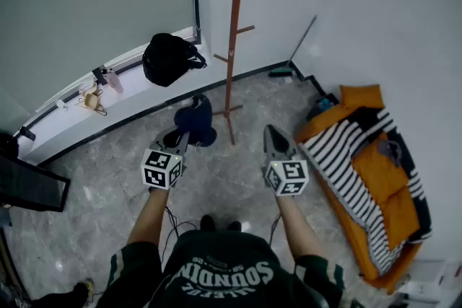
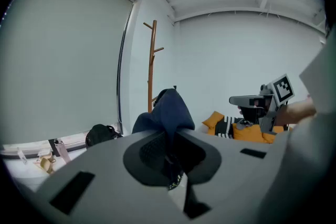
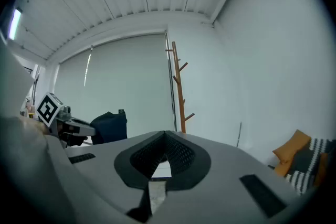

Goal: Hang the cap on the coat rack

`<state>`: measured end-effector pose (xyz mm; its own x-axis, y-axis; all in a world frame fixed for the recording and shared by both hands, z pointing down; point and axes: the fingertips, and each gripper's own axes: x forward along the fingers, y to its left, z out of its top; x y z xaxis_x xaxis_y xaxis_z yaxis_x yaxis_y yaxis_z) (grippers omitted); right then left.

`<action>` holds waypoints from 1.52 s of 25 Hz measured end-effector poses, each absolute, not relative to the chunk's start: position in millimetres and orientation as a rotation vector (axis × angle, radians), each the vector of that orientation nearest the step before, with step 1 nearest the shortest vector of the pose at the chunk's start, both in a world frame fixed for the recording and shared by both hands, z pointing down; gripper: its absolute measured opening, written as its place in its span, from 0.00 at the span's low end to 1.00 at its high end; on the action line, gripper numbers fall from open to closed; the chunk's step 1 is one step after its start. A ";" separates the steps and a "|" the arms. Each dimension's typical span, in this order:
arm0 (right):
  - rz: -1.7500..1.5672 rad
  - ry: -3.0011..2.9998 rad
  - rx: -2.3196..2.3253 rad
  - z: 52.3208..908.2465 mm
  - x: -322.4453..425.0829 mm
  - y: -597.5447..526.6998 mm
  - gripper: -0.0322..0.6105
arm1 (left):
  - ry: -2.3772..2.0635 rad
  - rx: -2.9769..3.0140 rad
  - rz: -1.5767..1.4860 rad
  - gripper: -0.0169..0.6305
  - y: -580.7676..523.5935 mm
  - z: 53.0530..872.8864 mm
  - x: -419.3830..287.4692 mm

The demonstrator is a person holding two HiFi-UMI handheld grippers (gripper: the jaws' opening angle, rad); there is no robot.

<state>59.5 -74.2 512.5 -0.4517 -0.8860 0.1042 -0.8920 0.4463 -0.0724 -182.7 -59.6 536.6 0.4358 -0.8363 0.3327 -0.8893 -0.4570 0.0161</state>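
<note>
The dark blue cap (image 1: 196, 119) hangs bunched in front of me, with my left gripper (image 1: 179, 136) shut on it. In the left gripper view the cap (image 2: 167, 112) rises folded from between the jaws. The brown wooden coat rack (image 1: 232, 40) stands on the floor just beyond and right of the cap, its pegs bare; it also shows as the coat rack (image 2: 151, 60) and the coat rack (image 3: 180, 91). My right gripper (image 1: 273, 138) is shut on nothing, level with the left and right of the rack's foot. From it I see the cap (image 3: 109, 126) off to the left.
A black bag (image 1: 167, 58) sits on the window ledge (image 1: 130, 83) with small items (image 1: 94, 94) further left. Orange and striped bedding (image 1: 368, 162) lies along the right wall. A thin rod (image 1: 303, 40) leans in the corner. A dark panel (image 1: 29, 184) stands at far left.
</note>
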 end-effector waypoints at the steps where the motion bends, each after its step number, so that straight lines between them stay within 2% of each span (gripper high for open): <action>1: 0.181 -2.631 1.617 513.1 57.3 -73.2 0.05 | -1.522 2.494 0.422 0.04 -57.6 537.9 -184.7; 13: 0.192 -2.647 1.612 517.7 46.8 -64.6 0.05 | -1.522 2.488 0.434 0.04 -49.2 544.2 -192.6; 38: 0.234 -2.663 1.612 524.0 88.0 -34.9 0.05 | -1.517 2.494 0.447 0.04 -22.9 543.7 -143.3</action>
